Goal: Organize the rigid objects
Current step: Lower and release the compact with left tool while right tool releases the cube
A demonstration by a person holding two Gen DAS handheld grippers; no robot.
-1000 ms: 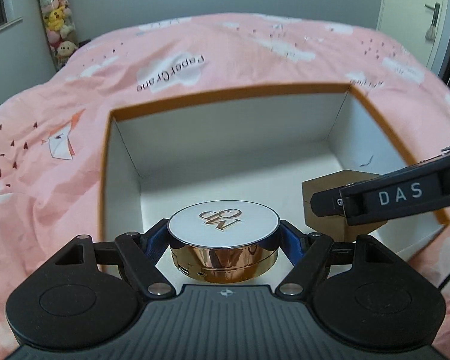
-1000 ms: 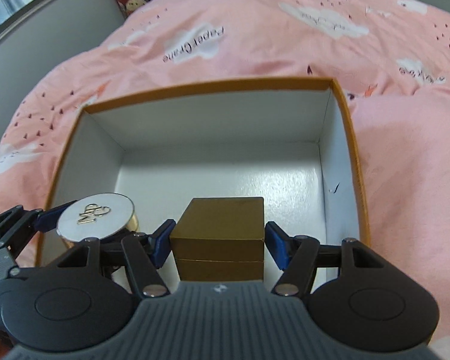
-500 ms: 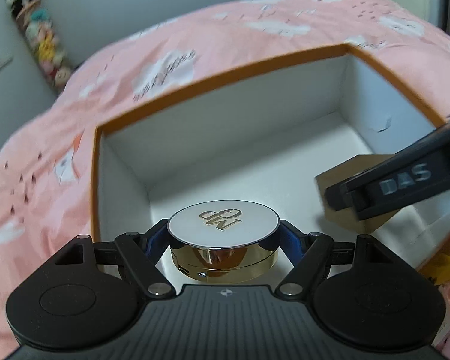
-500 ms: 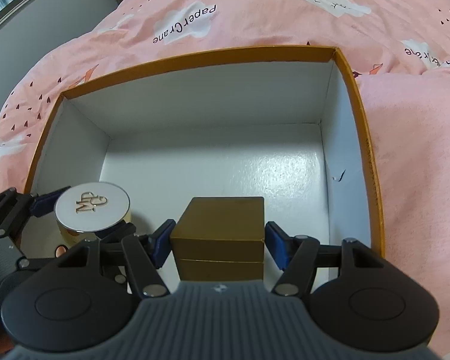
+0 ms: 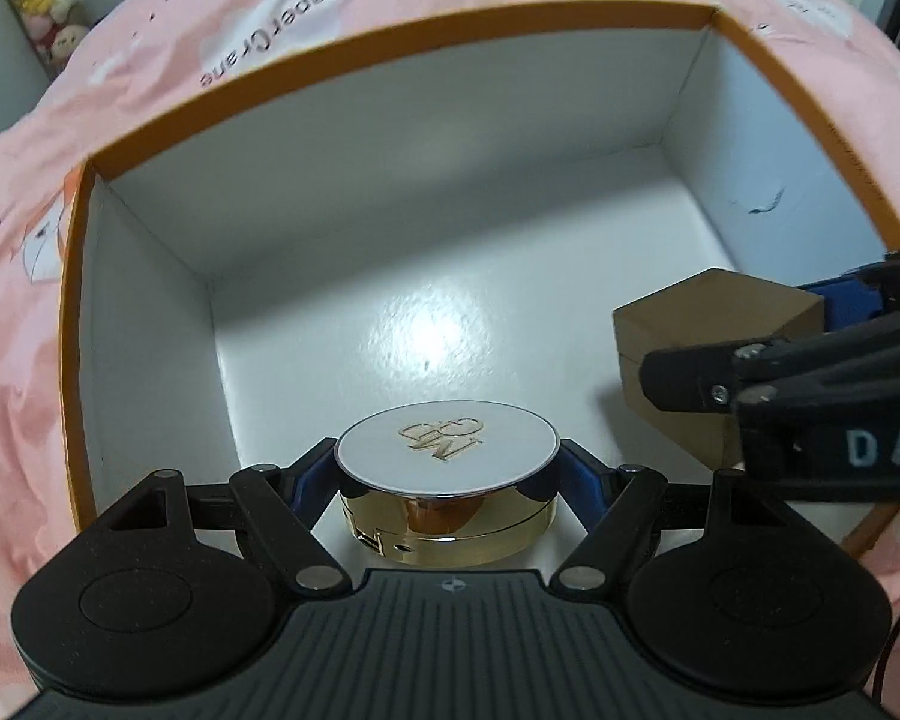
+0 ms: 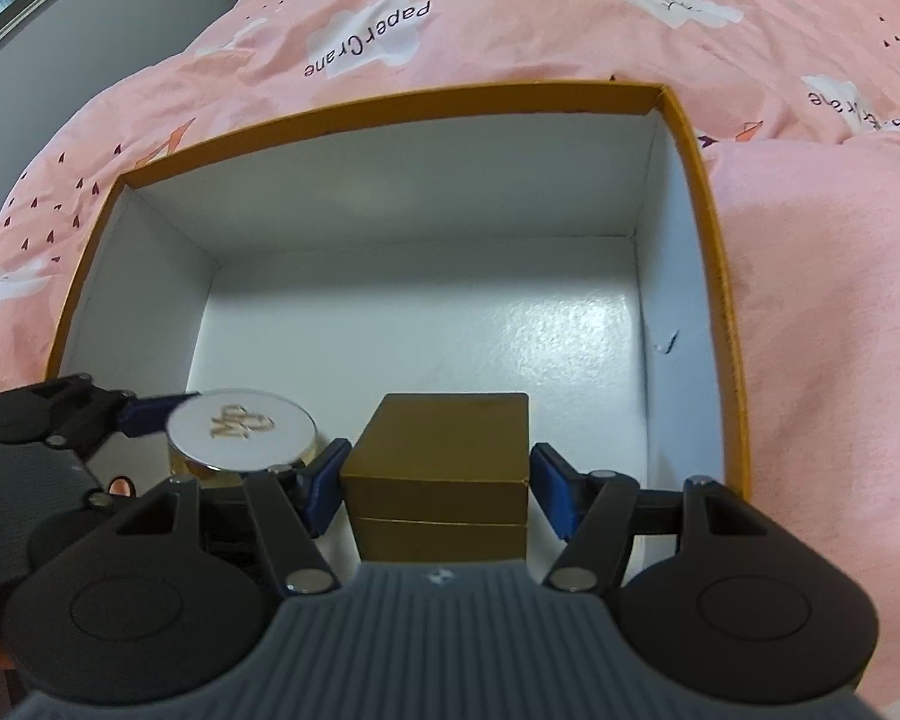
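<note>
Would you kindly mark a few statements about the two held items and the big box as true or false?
1. The left tool holds a round compact with a white lid. True.
2. The right tool holds a red ball. False: it holds a gold cube box.
3. Both items are over the inside of the big box. True.
4. The big box is black inside. False: it is white inside, with an orange rim.
5. The big box sits on a pink bedspread. True.
6. The compact is to the right of the cube box in the right wrist view. False: it is to the left.
</note>
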